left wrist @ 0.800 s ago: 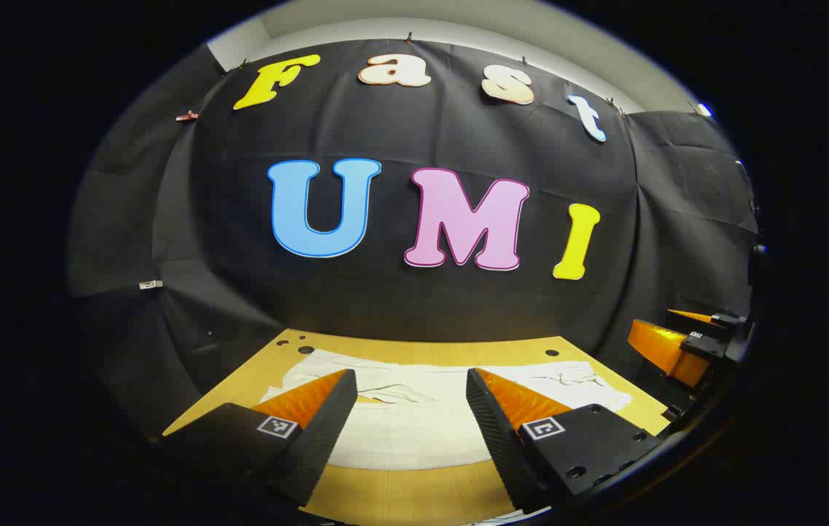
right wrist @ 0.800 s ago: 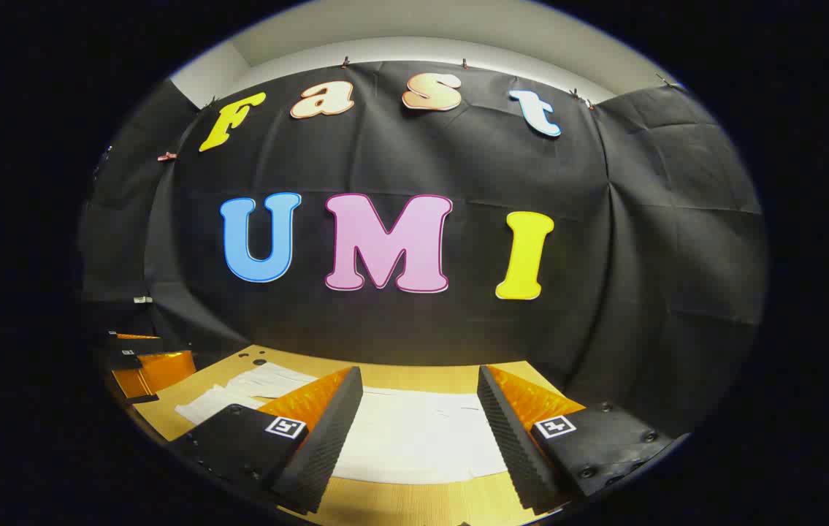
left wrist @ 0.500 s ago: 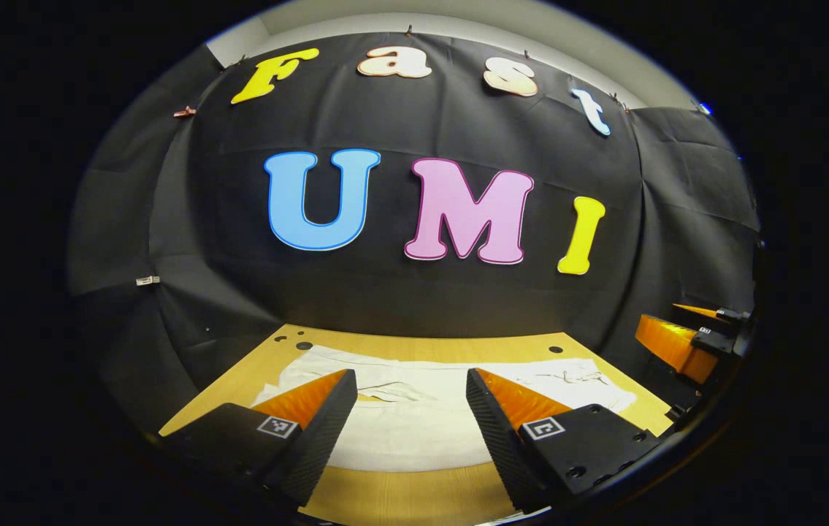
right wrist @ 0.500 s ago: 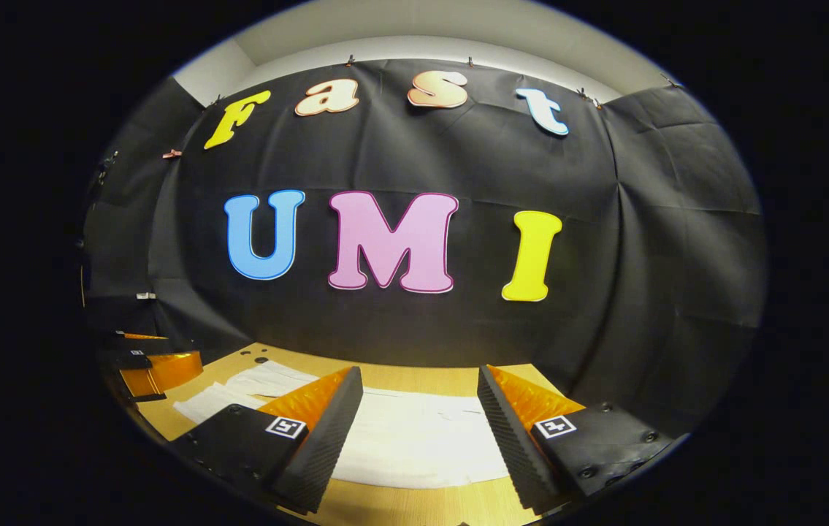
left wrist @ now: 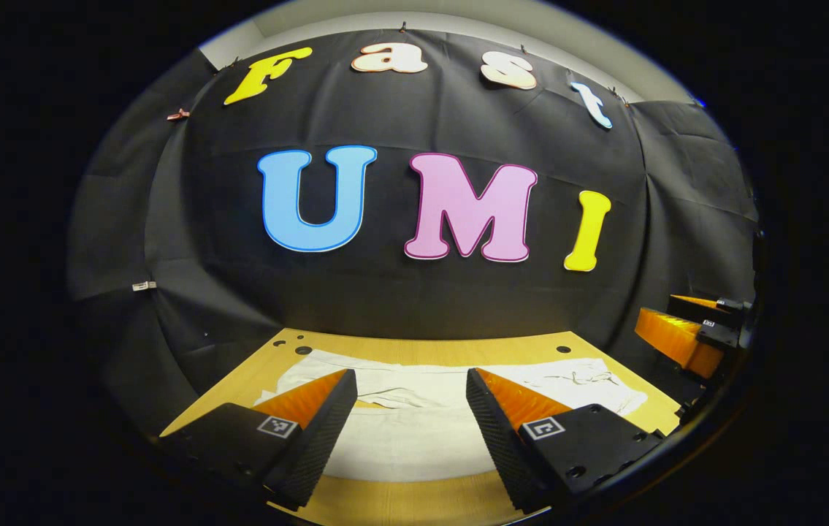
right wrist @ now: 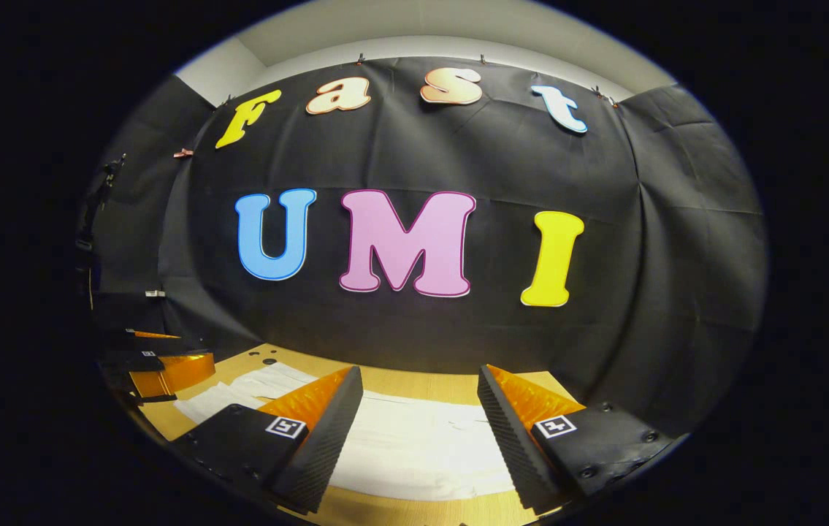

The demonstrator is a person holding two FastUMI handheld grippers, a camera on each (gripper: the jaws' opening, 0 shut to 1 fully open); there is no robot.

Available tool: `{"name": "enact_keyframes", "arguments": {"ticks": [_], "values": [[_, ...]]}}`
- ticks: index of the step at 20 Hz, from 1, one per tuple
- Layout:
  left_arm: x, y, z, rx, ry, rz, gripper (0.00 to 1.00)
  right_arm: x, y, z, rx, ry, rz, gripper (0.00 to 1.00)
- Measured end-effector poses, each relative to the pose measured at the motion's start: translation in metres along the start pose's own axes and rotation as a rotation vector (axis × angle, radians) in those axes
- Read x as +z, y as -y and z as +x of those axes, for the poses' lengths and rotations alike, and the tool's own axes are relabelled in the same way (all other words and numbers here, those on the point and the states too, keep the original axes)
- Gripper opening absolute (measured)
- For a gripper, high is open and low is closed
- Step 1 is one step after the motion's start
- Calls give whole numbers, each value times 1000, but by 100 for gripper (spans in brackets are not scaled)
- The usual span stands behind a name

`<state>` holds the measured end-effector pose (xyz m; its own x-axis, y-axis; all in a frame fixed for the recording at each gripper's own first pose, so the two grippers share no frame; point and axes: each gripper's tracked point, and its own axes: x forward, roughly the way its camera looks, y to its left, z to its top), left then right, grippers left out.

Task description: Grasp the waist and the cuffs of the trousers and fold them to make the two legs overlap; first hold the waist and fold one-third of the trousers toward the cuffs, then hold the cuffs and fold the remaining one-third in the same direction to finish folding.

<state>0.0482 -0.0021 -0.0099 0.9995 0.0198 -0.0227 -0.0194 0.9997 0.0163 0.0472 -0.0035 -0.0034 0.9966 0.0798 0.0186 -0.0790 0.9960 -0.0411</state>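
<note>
White trousers (left wrist: 414,431) spread flat across wooden table (left wrist: 399,349), drawstring waist toward 3 o'clock in left gripper view. Left gripper (left wrist: 408,416) spread wide, nothing pinched, hovering above cloth at 6 o'clock. Right gripper (right wrist: 418,420) likewise spread, empty, over fabric. Probably lining up on near edge, one per end, for leg-over-leg fold.

The trousers (left wrist: 414,431) are white and lie spread out flat on the wooden table (left wrist: 414,349), stretched across it from side to side. In the left gripper view one end shows rumpled folds and creases near the table's far edge, while the near part lies smooth. In the right gripper view the trousers (right wrist: 421,449) appear as a flat pale sheet with faint seams.
</note>
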Motion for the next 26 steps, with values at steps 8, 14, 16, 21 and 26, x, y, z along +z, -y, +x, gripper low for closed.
{"name": "enact_keyframes", "arguments": {"ticks": [8,14,16,21,26], "values": [[-1,4,13,19,7,1,96,-11,25,27,0,-14,9,98],[-6,-5,17,72,-7,23,96,-28,53,48,-8,-32,-63,97],[-10,-7,18,83,-16,25,96,-32,62,52,1,-30,-117,98],[-22,-15,20,115,-51,15,96,-48,91,62,53,-37,-298,98],[-37,-27,18,144,-92,43,96,-81,132,65,119,-92,-537,98]]}}
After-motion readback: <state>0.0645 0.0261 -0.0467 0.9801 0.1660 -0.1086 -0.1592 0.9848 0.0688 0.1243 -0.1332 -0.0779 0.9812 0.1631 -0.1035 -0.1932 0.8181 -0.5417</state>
